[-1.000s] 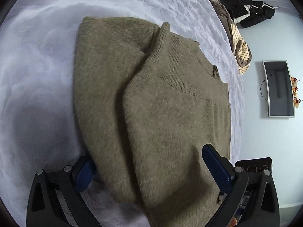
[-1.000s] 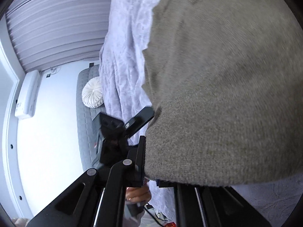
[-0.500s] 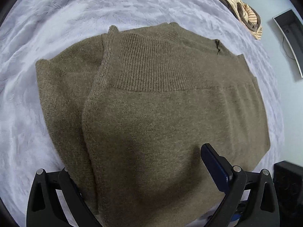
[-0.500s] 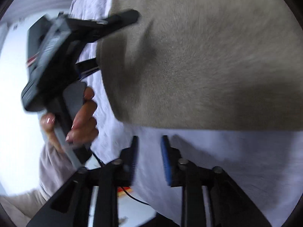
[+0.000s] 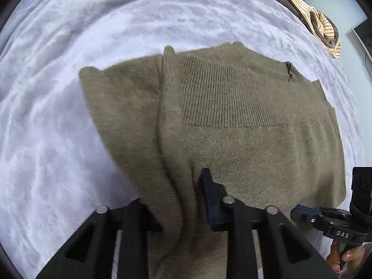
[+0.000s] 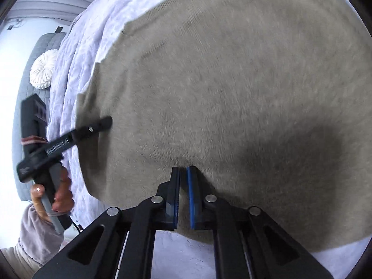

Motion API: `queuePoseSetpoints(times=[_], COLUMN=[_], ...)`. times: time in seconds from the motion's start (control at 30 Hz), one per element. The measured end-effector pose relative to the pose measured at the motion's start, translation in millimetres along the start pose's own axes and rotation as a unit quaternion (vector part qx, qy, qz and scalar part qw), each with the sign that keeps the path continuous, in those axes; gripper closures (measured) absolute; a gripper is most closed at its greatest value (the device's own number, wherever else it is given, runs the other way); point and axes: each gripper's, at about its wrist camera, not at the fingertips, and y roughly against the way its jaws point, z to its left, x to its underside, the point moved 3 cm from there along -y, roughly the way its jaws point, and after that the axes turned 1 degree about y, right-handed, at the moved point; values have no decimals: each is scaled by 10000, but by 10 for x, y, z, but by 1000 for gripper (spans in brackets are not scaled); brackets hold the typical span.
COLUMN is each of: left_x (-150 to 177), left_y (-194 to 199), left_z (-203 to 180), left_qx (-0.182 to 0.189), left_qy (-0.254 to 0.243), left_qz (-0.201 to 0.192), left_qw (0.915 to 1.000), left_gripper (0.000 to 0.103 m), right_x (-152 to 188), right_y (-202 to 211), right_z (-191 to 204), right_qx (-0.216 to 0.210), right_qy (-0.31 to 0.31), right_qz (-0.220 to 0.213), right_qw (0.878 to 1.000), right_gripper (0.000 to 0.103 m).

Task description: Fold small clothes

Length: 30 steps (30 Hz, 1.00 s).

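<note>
An olive-brown knit sweater (image 5: 244,125) lies folded on the white bed cover (image 5: 69,69), ribbed hem on top. My left gripper (image 5: 183,193) is shut on a raised fold of the sweater at its near edge; its left finger is hidden by the cloth. In the right wrist view the sweater (image 6: 232,81) fills the frame. My right gripper (image 6: 183,186) is shut, its pads nearly together over the sweater's near edge, with no cloth seen between them. The left gripper (image 6: 102,123) shows at the sweater's left edge there.
A pile of other clothes (image 5: 318,21) lies at the bed's far right corner. A round white cushion (image 6: 44,69) sits on a grey sofa (image 6: 23,121) beyond the bed. The right gripper's handle (image 5: 337,227) shows at the lower right of the left wrist view.
My left gripper has closed on a fold of the sweater. My right gripper has let go of the sweater's edge, then moved in over the sweater with its pads closer together.
</note>
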Motion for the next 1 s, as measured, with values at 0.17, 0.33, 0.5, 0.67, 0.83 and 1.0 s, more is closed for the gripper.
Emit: queuePoseSetpoints(times=[0.17,0.33,0.5,0.67,0.83,1.0], left_x=[-19,-178,-319,-222,30,47], left_y=[319,763,720,81,-331,-111], left_z=[-186,-750,-1616,-2520,-2848,-2902], left_qx=[99,375,707,743,299,-114], left_qy=[-92,-521,-1196,-1671,-1988,-2220], left_qz=[-337,-818,-841,-341,-97,-442], left_qw=[9993,9946,9867,9825,9795,9740], left_gripper=[84,87,87,87,87,63], right_x=[25,61,26,-104,-70,-28], right_y=[-39,175,590,657,597,681], right_z=[-238,-381,-679,-1080,-1437,-1643], right_qx=[-396,-686,-1097,-1640,-2094,-2313], right_qy=[-252,-327,-596,-1257,-1704,-1842], right_qz=[-103,-251,-803,-1010,-929,-1040], right_qw=[9988,9968,9889,9732,9584,9496], right_gripper=[99,99,95,95,95,95])
